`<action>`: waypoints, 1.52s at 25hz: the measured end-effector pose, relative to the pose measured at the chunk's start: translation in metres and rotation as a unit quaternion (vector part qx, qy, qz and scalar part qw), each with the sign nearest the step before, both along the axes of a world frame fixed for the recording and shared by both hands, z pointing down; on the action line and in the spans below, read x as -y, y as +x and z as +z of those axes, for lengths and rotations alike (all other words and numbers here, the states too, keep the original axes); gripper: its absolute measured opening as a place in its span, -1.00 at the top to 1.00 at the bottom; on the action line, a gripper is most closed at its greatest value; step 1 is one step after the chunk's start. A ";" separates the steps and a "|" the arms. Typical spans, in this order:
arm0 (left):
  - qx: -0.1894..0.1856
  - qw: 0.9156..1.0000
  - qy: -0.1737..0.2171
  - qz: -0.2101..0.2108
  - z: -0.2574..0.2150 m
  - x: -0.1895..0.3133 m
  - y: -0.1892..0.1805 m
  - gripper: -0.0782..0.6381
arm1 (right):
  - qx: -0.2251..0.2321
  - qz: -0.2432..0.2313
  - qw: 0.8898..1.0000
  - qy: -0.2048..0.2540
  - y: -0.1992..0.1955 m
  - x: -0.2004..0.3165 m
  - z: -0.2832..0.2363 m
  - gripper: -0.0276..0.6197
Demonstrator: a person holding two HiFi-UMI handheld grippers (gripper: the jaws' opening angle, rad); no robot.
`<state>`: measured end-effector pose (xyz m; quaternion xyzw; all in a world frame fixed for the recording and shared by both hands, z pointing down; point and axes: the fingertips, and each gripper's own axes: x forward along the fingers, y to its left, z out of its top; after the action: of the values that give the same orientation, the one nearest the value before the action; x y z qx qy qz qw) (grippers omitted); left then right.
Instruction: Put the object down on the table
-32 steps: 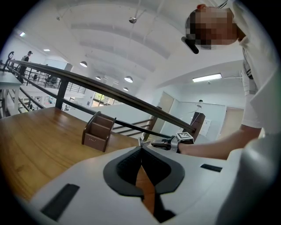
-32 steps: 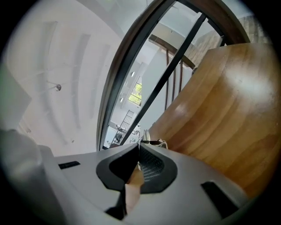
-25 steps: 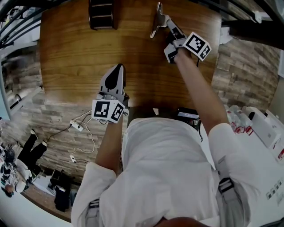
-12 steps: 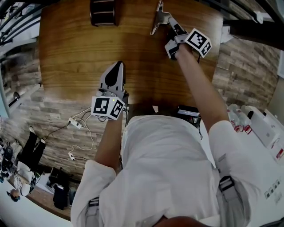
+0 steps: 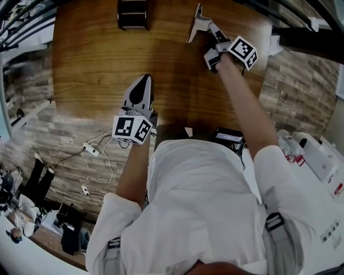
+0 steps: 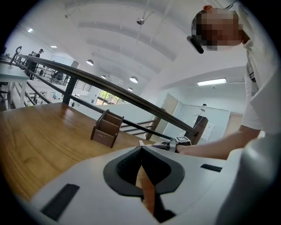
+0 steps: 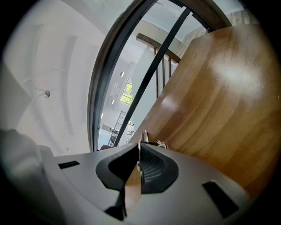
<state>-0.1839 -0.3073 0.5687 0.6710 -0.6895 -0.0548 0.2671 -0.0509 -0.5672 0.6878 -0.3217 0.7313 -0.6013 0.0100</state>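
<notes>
A thin silvery metal object (image 5: 194, 24) is over the far edge of the wooden table (image 5: 97, 64). My right gripper (image 5: 207, 27) is shut on its near end. In the right gripper view, a narrow metal strip (image 7: 142, 144) sticks out from between the shut jaws of the right gripper (image 7: 139, 151). Whether the object touches the tabletop I cannot tell. My left gripper (image 5: 142, 81) hovers over the table's near middle, shut and empty. In the left gripper view, the left gripper (image 6: 141, 149) points across the table toward the metal object (image 6: 141, 143) and the right arm.
A dark brown wooden holder (image 5: 133, 13) (image 6: 106, 128) stands at the table's far edge, left of the metal object. A railing (image 6: 109, 92) runs behind the table. White cables (image 5: 94, 153) lie on the floor at the near left, and white equipment (image 5: 317, 153) is at the right.
The right gripper and the metal object have barely shifted at the far edge. The head view has drifted slightly. The left gripper has stayed in place.
</notes>
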 end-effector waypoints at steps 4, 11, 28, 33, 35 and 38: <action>0.001 1.000 0.009 -0.004 -0.008 -0.005 -0.007 0.73 | 0.008 0.005 1.000 -0.001 -0.002 0.003 0.000 0.74; -0.002 1.000 0.031 0.003 -0.037 -0.017 -0.021 0.73 | -0.009 0.017 1.000 0.024 0.029 -0.020 -0.032 0.65; 0.028 0.991 0.124 0.044 -0.141 -0.029 -0.044 0.73 | -0.134 -0.081 0.877 0.454 0.052 -0.140 -0.296 0.82; 0.053 0.987 0.147 0.035 -0.172 -0.030 -0.038 0.73 | -0.173 -0.106 0.815 0.542 0.060 -0.179 -0.334 0.82; 0.061 0.986 0.153 0.039 -0.182 -0.035 -0.023 0.73 | -0.179 -0.107 0.796 0.569 0.068 -0.200 -0.347 0.82; 0.069 0.984 0.158 0.045 -0.192 -0.047 0.003 0.73 | -0.188 -0.109 0.779 0.588 0.083 -0.230 -0.353 0.82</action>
<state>-0.1812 -0.2602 0.3771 0.7374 -0.6579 -0.1047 0.1115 0.0316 -0.3373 0.3343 -0.2785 0.9602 0.0205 -0.0062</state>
